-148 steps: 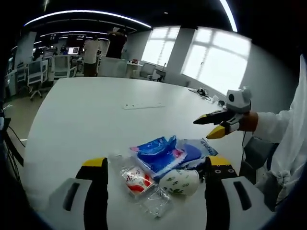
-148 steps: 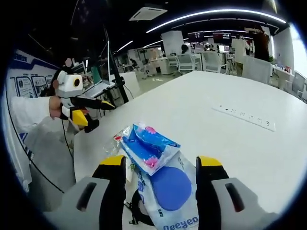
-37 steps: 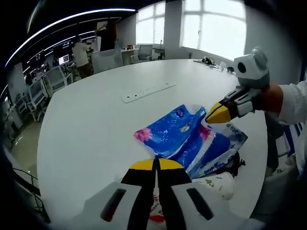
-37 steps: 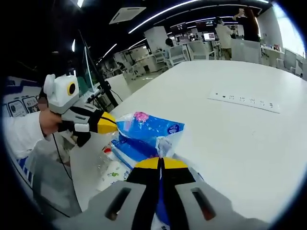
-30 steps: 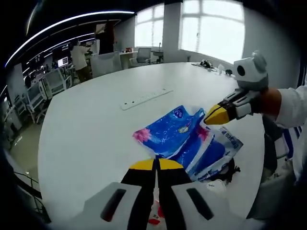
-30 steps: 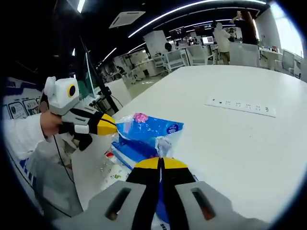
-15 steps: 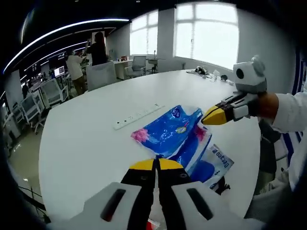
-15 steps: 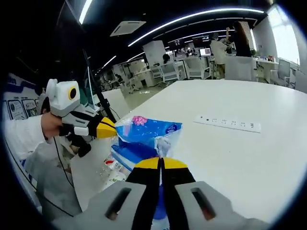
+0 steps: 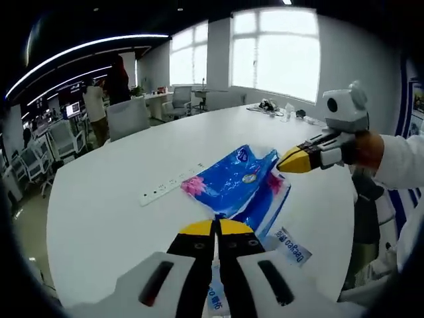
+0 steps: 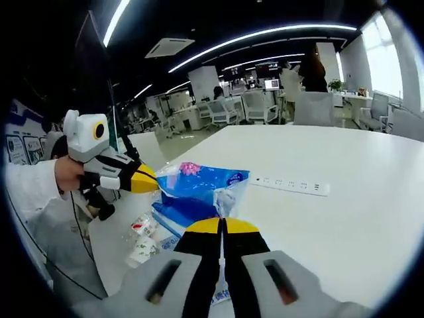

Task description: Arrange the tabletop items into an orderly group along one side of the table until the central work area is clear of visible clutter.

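Observation:
A blue plastic tissue pack [image 9: 237, 184] hangs above the white table [image 9: 99, 225], stretched between both grippers. My left gripper [image 9: 215, 228] is shut on its near edge. My right gripper [image 9: 292, 161] comes in from the right and is shut on the pack's far corner. In the right gripper view the same pack [image 10: 201, 188] runs from my right gripper [image 10: 222, 226] to the left gripper [image 10: 144, 179], held by a hand. A white bag with blue lettering [image 9: 292, 244] lies on the table under the pack. A red-and-white packet [image 10: 141, 224] and a green-patterned white item [image 10: 140, 250] lie near the table's edge.
A white power strip [image 9: 166, 191] lies across the table's middle, also seen as a power strip [image 10: 292, 184] in the right gripper view. Office chairs [image 9: 126, 118] and people stand beyond the far edge. Bare tabletop [image 10: 344, 218] stretches to the right.
Both grippers, open 4.9 s ago, closed on the blue pack. Over the last second they raised it off the pile; the white bag and small items stayed on the table.

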Available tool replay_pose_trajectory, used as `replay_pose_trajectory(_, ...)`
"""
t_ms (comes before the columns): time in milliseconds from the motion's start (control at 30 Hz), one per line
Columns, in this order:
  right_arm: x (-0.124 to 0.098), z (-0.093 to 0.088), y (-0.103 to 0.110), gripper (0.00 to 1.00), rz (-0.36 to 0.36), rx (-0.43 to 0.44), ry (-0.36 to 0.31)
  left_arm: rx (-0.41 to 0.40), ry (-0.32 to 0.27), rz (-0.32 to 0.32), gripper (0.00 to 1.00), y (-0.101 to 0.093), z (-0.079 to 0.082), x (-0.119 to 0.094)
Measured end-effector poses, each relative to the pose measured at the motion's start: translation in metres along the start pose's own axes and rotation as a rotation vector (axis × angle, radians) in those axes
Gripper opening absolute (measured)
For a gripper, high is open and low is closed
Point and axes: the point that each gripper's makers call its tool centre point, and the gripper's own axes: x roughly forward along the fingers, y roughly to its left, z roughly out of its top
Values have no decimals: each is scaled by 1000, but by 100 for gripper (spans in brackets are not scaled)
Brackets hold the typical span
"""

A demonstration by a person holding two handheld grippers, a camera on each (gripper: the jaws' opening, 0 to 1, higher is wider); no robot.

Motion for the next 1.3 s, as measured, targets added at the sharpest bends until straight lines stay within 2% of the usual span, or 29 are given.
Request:
replay_pose_trajectory(67,-7,1,-11,0,-19,-1,-3,-1,-12,-13,0,-8,10,12)
replay_pose_trajectory(233,-23,4,-35,0,-57,3,-11,3,-20,-41,0,-23,21,31)
replay_pose_trajectory(633,-43,-1,-77,0,-114,14,-8,-4,-18,-85,0,-47,35,73)
replay_pose_trajectory(1000,-52,-14,-115,0,-153,46,4,-19,-12,-111,0,-61,39,111)
replay_pose_trajectory(1300,-48,-30,-145,0,-175,69,23,-29,17,-120,0,-69,30,142)
